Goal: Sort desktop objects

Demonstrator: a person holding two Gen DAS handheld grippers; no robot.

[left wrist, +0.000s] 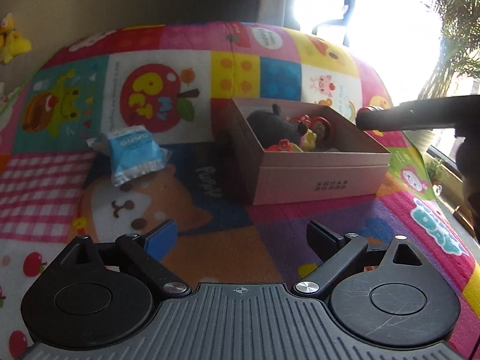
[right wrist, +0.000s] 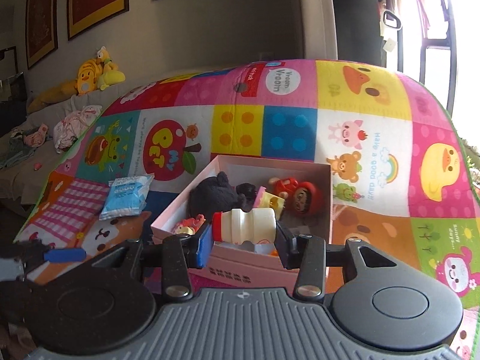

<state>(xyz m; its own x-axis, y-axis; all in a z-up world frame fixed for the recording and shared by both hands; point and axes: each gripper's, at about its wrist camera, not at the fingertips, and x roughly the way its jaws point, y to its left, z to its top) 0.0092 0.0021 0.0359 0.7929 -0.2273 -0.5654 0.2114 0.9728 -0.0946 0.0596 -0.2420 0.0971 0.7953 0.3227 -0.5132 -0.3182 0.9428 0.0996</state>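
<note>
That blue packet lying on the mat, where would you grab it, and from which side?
Across the blue packet's puffy middle, coming down from above with the open left gripper. It lies flat on the mat, so its crimped ends offer little to pinch, while the plump centre should fit between the fingers. It lies apart from the box.

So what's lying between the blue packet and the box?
Nothing: in both wrist views only bare mat separates the blue packet from the box.

Pink box [right wrist: 270,267], white red-capped bottle [right wrist: 244,225], blue packet [left wrist: 133,153], multicoloured cartoon-patchwork mat [right wrist: 375,120]
</note>
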